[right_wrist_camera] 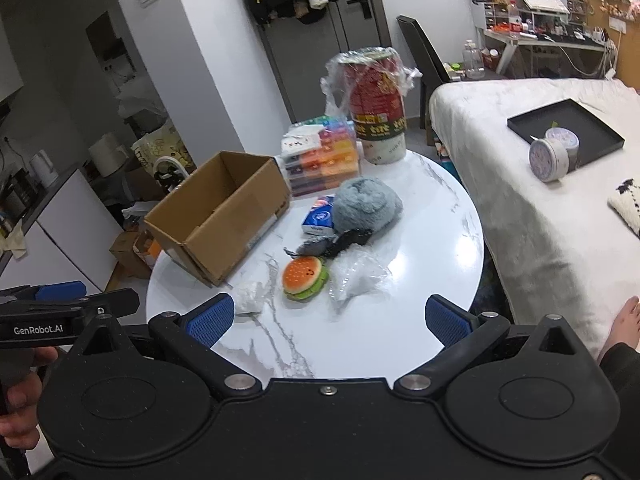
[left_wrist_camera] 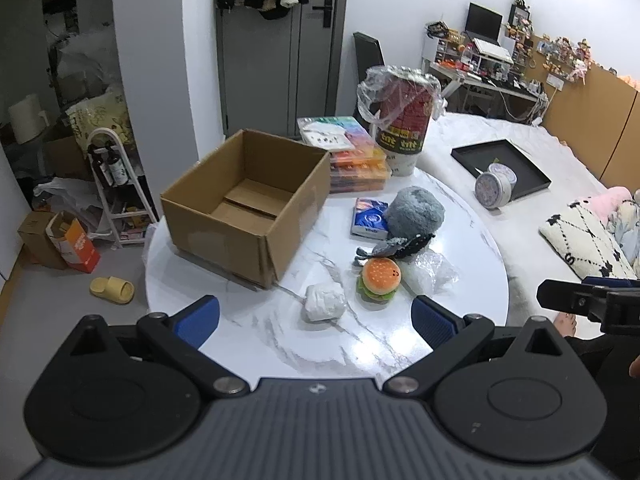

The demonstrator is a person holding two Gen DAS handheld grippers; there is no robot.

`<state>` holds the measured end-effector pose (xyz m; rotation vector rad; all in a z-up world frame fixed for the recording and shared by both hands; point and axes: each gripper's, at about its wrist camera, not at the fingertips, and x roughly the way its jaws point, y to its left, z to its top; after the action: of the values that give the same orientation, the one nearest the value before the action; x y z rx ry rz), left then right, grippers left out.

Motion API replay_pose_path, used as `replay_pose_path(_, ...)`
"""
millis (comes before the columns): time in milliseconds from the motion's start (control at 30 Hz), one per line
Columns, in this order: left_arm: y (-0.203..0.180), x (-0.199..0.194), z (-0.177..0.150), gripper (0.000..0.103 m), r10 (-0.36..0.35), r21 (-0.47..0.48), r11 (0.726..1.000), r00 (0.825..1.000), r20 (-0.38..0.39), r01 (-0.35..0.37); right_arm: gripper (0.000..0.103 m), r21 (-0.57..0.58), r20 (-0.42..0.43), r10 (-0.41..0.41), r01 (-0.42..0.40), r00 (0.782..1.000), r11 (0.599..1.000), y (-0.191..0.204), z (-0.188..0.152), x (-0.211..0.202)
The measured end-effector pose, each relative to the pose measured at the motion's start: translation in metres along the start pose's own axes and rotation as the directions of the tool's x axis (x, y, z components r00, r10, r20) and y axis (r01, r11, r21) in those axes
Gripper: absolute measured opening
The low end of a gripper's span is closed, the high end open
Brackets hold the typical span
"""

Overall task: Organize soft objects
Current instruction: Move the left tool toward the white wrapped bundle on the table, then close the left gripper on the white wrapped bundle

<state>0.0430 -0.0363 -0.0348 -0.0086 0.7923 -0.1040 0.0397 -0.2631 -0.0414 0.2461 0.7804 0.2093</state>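
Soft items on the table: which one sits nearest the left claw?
The white wad, in front of the burger plush, nearest the left claw; other items lie farther back.

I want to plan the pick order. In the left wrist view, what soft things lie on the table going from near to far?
White soft bundle → burger plush → dark grey plush → fluffy grey plush. All sit right of the open cardboard box.
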Motion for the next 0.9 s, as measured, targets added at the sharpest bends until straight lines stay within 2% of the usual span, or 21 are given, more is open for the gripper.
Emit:
replay_pose_path(200, -0.002, 0.026, 0.003, 0.100, -0.007, -0.005, 1.000, 0.999, -0.050, 0.007, 0.103, 0.050, -0.019, 0.010, -0.009, 1.000, 0.999, -0.015, 0.001, 0.014)
replay_pose_path(433, -0.002, 0.048, 0.008, 0.099, -0.009, -0.020, 1.000, 0.998, -0.059, 0.008, 0.103, 0.045, -0.042, 0.016, -0.014, 0.999, 0.999, -0.022, 0.010, 0.034)
replay_pose_path(900, 0.003, 0.107, 0.017, 0.082, -0.011, -0.041, 0.999, 0.992, -0.122, 0.006, 0.102, 0.031, -0.080, 0.031, -0.029, 0.996, 0.999, -0.028, 0.027, 0.083)
